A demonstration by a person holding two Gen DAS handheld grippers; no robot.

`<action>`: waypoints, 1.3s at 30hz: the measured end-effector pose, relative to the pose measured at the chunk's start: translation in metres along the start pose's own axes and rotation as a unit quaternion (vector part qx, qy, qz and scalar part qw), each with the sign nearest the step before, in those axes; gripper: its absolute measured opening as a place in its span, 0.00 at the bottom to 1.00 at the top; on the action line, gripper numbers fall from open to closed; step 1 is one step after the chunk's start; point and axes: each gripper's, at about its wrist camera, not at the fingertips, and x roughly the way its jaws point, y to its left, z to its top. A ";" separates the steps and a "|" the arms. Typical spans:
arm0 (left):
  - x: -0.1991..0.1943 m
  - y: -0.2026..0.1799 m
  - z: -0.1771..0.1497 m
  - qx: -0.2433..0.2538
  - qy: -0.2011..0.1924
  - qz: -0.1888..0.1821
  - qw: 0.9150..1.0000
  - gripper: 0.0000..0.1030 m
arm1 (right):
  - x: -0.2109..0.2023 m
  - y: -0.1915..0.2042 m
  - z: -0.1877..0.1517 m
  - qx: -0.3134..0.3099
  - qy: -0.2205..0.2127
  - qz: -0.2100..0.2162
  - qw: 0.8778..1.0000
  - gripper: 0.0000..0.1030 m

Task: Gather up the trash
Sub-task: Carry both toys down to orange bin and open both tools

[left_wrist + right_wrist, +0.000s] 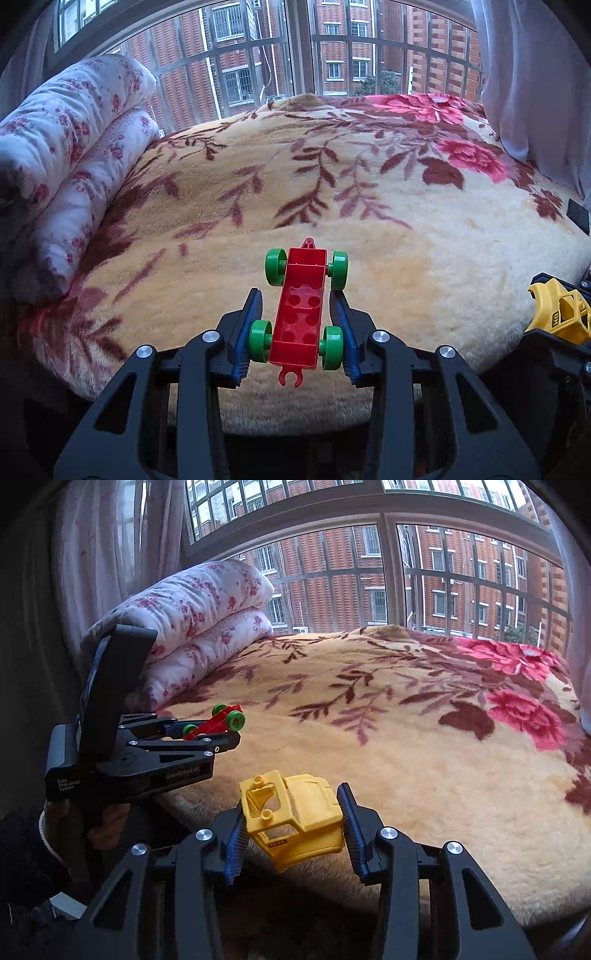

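Left wrist view: left tool [295, 325], jaws part-closed, clamps a red plastic toy chassis with green wheels [301, 306] above the near edge of a floral plush bed blanket [369, 221]. Right tool [291, 825] likewise grips a yellow plastic toy cab [295, 819]. Step judged: carrying. Next: find a bin; none is visible.

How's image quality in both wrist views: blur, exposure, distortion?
Left wrist: red toy chassis sharp, window bars bowed by fisheye, corners vignetted black. Right wrist: yellow toy cab crisp, daylight from the window behind, dark lower left, blanket evenly lit, no motion blur.
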 end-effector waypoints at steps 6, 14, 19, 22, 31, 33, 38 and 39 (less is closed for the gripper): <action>-0.018 -0.013 -0.041 0.022 0.011 -0.014 1.000 0.37 | -0.013 0.015 -0.035 0.009 0.024 0.015 1.000 0.43; -0.022 -0.030 -0.083 0.056 0.033 -0.018 0.998 0.37 | -0.010 0.026 -0.076 0.009 0.078 0.024 0.997 0.43; -0.016 -0.040 -0.104 0.078 0.056 -0.028 0.995 0.37 | -0.003 0.027 -0.097 0.005 0.112 0.028 0.993 0.43; -0.005 -0.046 -0.120 0.094 0.082 -0.037 0.992 0.37 | 0.004 0.028 -0.110 -0.008 0.139 0.032 0.990 0.44; 0.064 -0.059 -0.169 0.133 0.208 -0.058 0.967 0.37 | 0.047 0.018 -0.145 -0.024 0.224 0.043 0.973 0.44; 0.075 -0.060 -0.174 0.142 0.228 -0.060 0.961 0.37 | 0.057 0.014 -0.151 -0.026 0.241 0.044 0.969 0.44; 0.098 -0.063 -0.184 0.170 0.271 -0.053 0.946 0.37 | 0.076 0.005 -0.163 -0.035 0.280 0.048 0.958 0.44; 0.101 -0.065 -0.187 0.182 0.277 -0.052 0.942 0.37 | 0.079 0.004 -0.164 -0.037 0.286 0.051 0.956 0.44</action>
